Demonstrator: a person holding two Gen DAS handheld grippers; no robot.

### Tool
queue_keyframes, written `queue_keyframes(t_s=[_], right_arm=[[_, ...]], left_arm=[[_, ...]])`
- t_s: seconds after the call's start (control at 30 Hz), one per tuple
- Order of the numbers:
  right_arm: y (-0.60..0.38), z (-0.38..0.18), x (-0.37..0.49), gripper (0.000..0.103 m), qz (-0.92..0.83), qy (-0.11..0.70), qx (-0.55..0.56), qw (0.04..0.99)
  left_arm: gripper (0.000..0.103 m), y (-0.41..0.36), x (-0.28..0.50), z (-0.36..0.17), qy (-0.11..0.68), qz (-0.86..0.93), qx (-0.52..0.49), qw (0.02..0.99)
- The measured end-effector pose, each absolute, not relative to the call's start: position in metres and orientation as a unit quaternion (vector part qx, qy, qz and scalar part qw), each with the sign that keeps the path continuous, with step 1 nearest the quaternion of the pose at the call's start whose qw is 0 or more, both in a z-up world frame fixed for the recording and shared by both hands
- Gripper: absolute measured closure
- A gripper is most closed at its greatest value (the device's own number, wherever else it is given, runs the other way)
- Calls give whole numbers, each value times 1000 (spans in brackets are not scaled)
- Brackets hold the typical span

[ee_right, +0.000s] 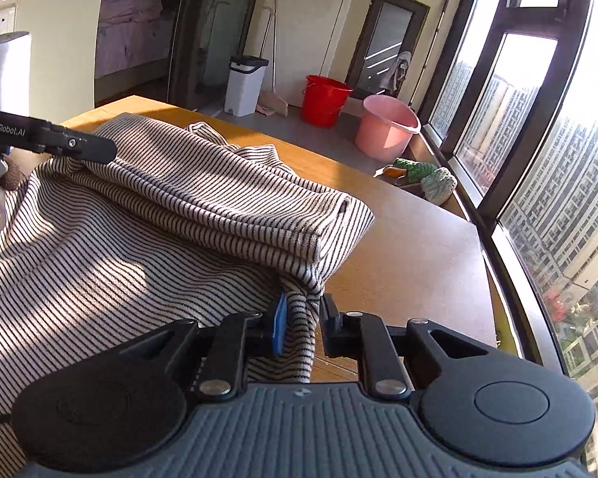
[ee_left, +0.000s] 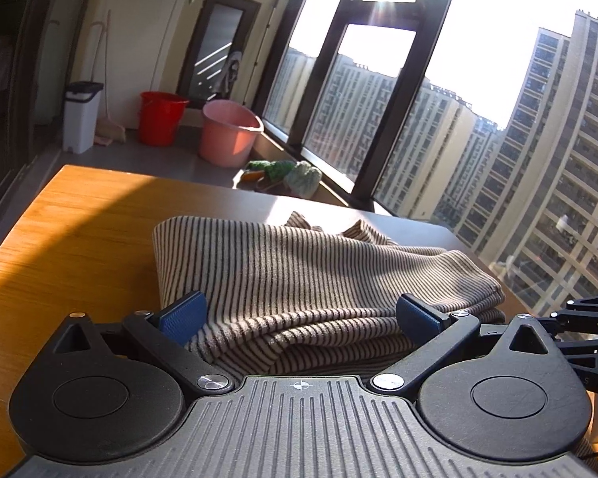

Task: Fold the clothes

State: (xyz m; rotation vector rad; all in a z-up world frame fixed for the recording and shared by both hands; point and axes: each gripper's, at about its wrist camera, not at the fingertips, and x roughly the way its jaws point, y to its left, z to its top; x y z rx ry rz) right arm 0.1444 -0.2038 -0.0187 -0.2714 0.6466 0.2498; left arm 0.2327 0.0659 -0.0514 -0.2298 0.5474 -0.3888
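currently, left wrist view: left tongs (ee_left: pixel 299 314) stand wide, blue pads (ee_left: pixel 183 316) spread to either side of the striped garment (ee_left: pixel 299 271), nothing gripped between them. the garment lies bunched in folded layers on the wooden bench (ee_left: pixel 71 239), its near edge reaching in between the spread fingers. part of the right tongs (ee_left: pixel 590 330) shows at the right edge, beside the garment's right end. beyond the bench: a pink bucket (ee_left: pixel 229 133), a red bucket (ee_left: pixel 161 117), a white bin (ee_left: pixel 79 117) on the floor, and the window (ee_left: pixel 418 119) with tower blocks outside.

right wrist view: right tongs (ee_right: pixel 301 324) are narrow, clamped on a hanging corner of the striped garment (ee_right: pixel 179 207); cloth fills the gap between the pads. a folded-over roll of the garment sits on top, the rest spreads flat to the left over the bench (ee_right: pixel 410 247). the left tongs (ee_right: pixel 75 145) touch the top fold at upper left; cannot tell their state from this side. pink bucket (ee_right: pixel 386 127), red bucket (ee_right: pixel 325 99) and white bin (ee_right: pixel 245 85) stand behind.
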Motion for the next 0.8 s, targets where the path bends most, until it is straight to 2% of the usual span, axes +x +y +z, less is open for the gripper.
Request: queue_keyframes(t_s=[0.03,0.07,0.1,0.17,0.23,0.27,0.3,0.37,0.57,0.67,0.77,0.8], right_arm=[[-211,-9,146,76,125,312,-94,937],[-219,-3,152,60,123,306,-50,943],[-227,3,158,50,120,300,-6,946],[-236,8,173,50,115,293,57,948],[-233,-3,190,50,98,297,66,948],[-230,-11,200,53,93,305,63,946],[-226,-19,209,73,88,313,60,944],[-220,-16,209,97,90,298,53,949],[-220,14,211,99,90,240,50,965],[-229,7,216,99,70,259,52,962],[-229,-31,218,98,51,314,41,947],[-229,-37,214,97,47,308,32,950]], left_arm=[[0,65,233,-51,269,-190,-111,938],[0,64,233,-51,269,-189,-109,938],[0,63,234,-51,269,-188,-107,939],[0,65,234,-50,266,-186,-112,939],[0,69,233,-47,262,-184,-124,939],[0,71,233,-46,259,-183,-130,939],[0,72,233,-44,257,-182,-136,939],[0,76,233,-41,252,-180,-148,939],[0,88,233,-33,238,-175,-183,938],[0,90,235,-29,235,-172,-194,937],[0,82,238,-28,235,-162,-175,942],[0,80,239,-30,239,-162,-172,942]])
